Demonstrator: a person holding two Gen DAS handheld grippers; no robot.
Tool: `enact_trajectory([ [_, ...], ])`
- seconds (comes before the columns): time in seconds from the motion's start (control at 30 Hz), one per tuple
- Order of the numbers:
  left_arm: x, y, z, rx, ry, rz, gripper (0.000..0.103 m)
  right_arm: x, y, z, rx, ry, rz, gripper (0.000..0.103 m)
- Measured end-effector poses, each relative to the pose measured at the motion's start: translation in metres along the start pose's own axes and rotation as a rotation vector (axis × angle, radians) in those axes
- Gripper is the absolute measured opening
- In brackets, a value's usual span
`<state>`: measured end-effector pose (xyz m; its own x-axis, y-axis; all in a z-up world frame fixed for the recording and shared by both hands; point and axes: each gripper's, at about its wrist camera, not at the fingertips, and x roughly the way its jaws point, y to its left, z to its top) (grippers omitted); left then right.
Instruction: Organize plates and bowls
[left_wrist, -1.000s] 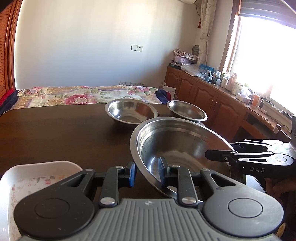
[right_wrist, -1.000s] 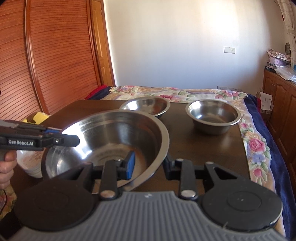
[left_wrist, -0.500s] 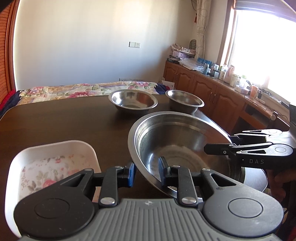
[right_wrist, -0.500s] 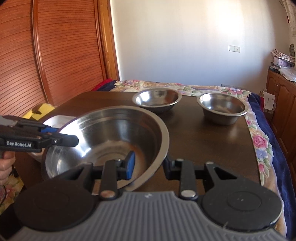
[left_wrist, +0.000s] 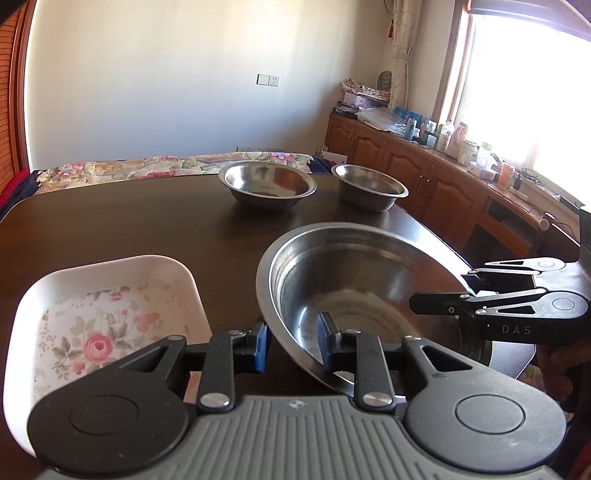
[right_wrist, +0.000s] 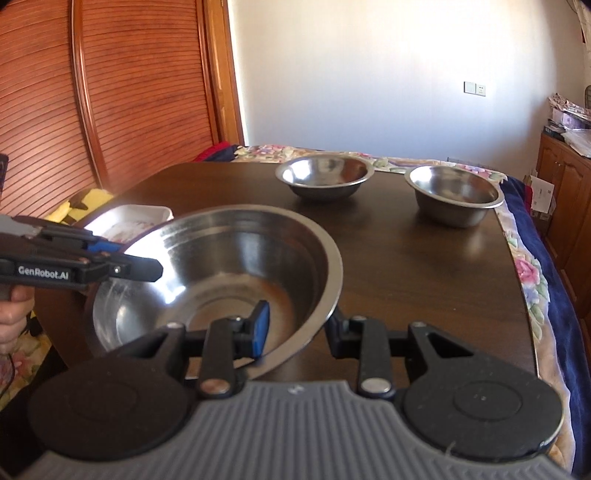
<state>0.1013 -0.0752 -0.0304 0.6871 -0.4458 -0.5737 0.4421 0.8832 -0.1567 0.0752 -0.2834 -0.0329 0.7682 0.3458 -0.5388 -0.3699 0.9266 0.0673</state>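
Observation:
A large steel bowl (left_wrist: 354, 280) (right_wrist: 236, 266) is held between both grippers above the dark table. My left gripper (left_wrist: 291, 341) is shut on its left rim; it shows from the side in the right wrist view (right_wrist: 147, 267). My right gripper (right_wrist: 295, 332) is shut on its right rim; it shows in the left wrist view (left_wrist: 443, 295). Two smaller steel bowls stand at the table's far side: one in the middle (left_wrist: 266, 184) (right_wrist: 325, 179), one to the right (left_wrist: 369, 186) (right_wrist: 454, 194). A white square floral dish (left_wrist: 96, 317) (right_wrist: 133, 221) sits at the near left.
The dark wooden table (left_wrist: 129, 221) (right_wrist: 424, 266) ends at a rounded edge on the right. A flowered bed (left_wrist: 147, 166) lies behind it. Wooden cabinets (left_wrist: 424, 177) with bottles run under the window. A slatted wooden door (right_wrist: 92, 110) is on the left.
Both grippers and the large bowl have pulled back and risen. The two small bowls look farther away, and more of the white floral dish has come into view.

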Motion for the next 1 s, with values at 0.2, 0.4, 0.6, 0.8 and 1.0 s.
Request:
enact_trajectory([
  [0.2,-0.001,0.003,-0.002,-0.007,-0.009,-0.003,0.046,-0.001,0.001,-0.001,-0.006,0.0,0.019,0.041],
  [0.4,-0.011,0.014,0.005,-0.041,-0.048,0.015,0.067,-0.011,-0.009,0.001,0.01,-0.025,0.003,0.065],
  [0.6,-0.018,0.021,0.019,-0.052,-0.092,0.035,0.076,-0.02,-0.028,0.007,0.041,-0.062,-0.027,0.066],
  [0.8,-0.015,0.027,0.042,-0.045,-0.118,0.059,0.078,-0.022,-0.044,0.03,0.045,-0.116,-0.048,0.066],
  [1.0,-0.003,0.035,0.07,-0.036,-0.133,0.084,0.078,-0.007,-0.06,0.06,0.046,-0.155,-0.042,0.066],
])
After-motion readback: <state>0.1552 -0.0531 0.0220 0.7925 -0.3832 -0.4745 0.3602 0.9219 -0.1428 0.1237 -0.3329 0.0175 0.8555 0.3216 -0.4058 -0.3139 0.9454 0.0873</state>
